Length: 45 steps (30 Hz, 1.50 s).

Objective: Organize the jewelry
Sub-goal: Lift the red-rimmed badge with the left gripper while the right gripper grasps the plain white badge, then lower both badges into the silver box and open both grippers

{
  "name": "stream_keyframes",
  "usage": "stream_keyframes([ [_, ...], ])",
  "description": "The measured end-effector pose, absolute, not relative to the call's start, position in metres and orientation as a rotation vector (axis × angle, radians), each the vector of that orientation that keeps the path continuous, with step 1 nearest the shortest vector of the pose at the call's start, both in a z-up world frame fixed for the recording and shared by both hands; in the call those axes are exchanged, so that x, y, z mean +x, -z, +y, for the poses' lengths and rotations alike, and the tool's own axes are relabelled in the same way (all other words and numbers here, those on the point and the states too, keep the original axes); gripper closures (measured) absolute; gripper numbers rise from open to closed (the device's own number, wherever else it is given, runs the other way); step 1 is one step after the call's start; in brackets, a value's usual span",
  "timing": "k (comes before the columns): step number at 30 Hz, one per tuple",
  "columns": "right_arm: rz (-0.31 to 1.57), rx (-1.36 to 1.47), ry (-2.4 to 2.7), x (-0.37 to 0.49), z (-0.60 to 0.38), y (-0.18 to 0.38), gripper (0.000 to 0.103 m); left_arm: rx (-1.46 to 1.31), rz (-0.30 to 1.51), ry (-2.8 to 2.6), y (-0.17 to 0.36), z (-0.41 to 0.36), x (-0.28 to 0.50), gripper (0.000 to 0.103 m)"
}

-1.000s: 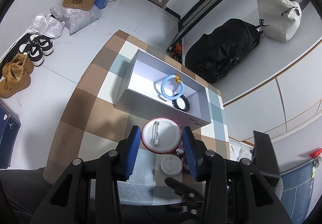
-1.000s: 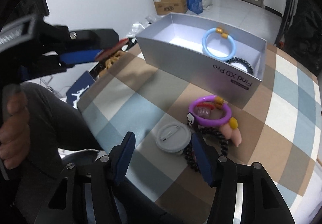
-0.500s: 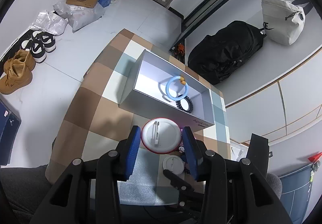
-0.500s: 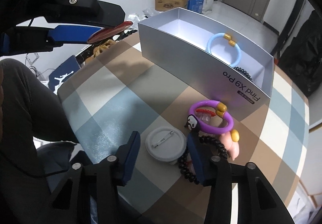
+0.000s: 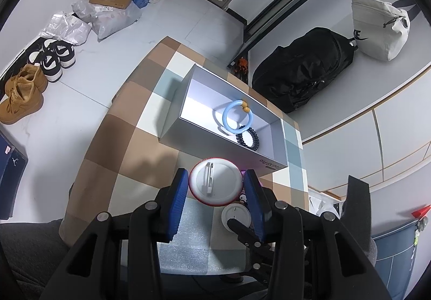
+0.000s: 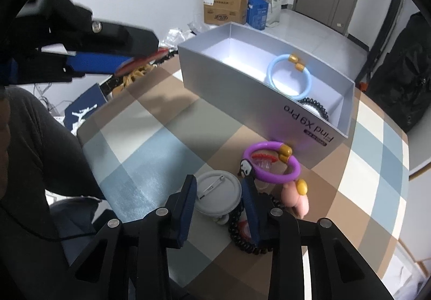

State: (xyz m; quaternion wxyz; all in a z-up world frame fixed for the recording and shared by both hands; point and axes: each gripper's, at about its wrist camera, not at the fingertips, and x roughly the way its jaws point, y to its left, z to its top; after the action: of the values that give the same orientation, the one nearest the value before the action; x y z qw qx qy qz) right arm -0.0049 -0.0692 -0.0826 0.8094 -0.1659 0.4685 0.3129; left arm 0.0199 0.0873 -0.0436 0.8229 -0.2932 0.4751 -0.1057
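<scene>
Box: an open silver box [image 5: 215, 138] stands on the checked counter [image 5: 129, 122], its printed long side facing the loose pieces.
In the box: a pale blue bangle [image 5: 237, 118] with two amber beads leans near the right-hand end; a black coil band [image 5: 249, 138] lies just beside it, touching or nearly so. The rest of the box floor is bare white.
Left hand-held gripper: the left hand-held gripper [image 5: 215, 187] is clamped on a red-rimmed badge [image 5: 214, 184], its white back and pin bar facing up. It is held clear of the counter, in front of the box's near wall.
Right hand-held gripper: the right hand-held gripper [image 6: 218, 196] has its jaws closing around a grey badge [image 6: 218, 192] that lies pin-side up on the counter. The badge sits between the blue pads; whether they already press its rim is hard to tell from this angle.
Loose pile: just right of the grey badge, outside the box, lie a purple bangle [image 6: 274, 165] with amber beads, a small penguin charm [image 6: 245, 166], a pink figure [image 6: 296, 199] and a black bead bracelet [image 6: 242, 238], all crowded together and overlapping.
Person: a dark sleeve [image 6: 40, 154] fills the left edge of the right wrist view.
</scene>
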Motion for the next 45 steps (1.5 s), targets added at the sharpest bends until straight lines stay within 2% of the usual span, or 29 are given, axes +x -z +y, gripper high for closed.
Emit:
stream_keyframes([
  [14,0.956,-0.092,-0.727,0.014,-0.087,0.05,0.07,-0.601,0.982,0.21,0.041,0.084,0.024,0.066],
  [25,0.888,0.105,-0.697,0.045,-0.115,0.021,0.07,-0.483,0.943,0.178,0.034,0.063,0.043,0.066],
  [45,0.898,0.283,-0.623,0.108,-0.144,0.027,0.07,-0.426,0.94,0.11,0.042,0.041,0.093,0.066],
])
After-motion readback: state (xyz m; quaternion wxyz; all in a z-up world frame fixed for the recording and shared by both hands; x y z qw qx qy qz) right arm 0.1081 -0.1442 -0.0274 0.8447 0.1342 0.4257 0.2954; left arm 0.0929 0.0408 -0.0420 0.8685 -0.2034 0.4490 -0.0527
